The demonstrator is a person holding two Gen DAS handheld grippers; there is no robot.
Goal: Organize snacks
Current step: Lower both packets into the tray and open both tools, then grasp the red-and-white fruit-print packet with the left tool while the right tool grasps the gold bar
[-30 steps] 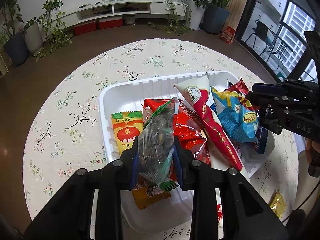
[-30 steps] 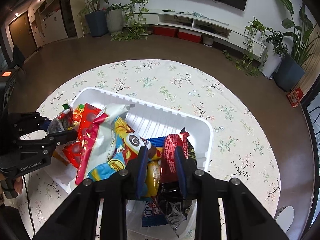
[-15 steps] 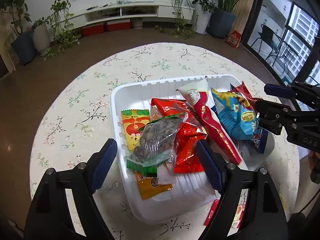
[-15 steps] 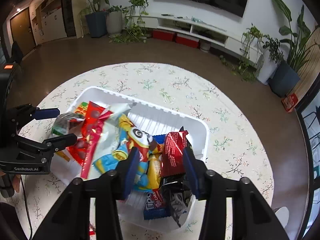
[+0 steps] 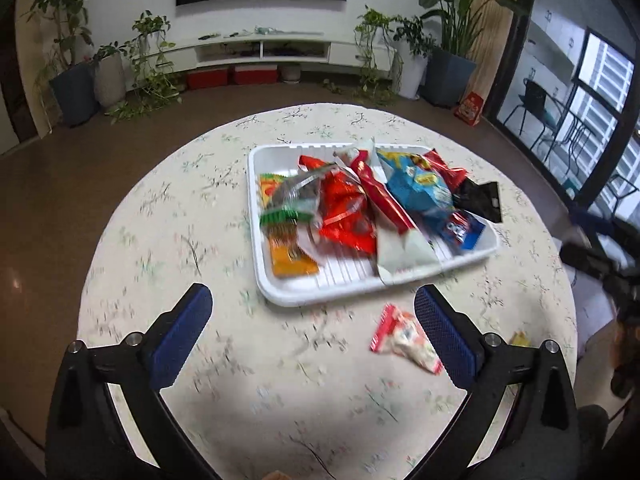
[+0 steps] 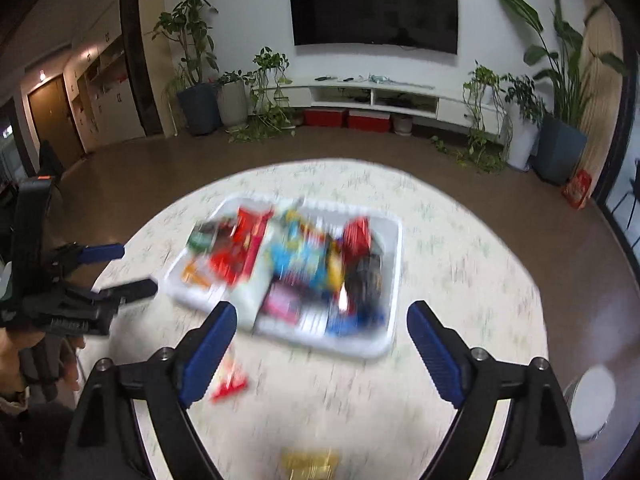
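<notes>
While most snacks point(image 5: 360, 204) are piled in the tray point(image 5: 253, 216) mid-table, two packets point(image 5: 404, 338) point(image 6: 310, 462) are left near the table's point(image 5: 168, 208) near edge; the left gripper point(image 5: 312, 312) and right gripper point(image 6: 320, 328) are spread wide, nothing held.

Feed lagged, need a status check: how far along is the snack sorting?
Mostly done: the white tray holds a pile of packets. Nothing is in hand; left claw and right claw are both open. Left: the red-and-white packet and the gold packet on the table.
</notes>
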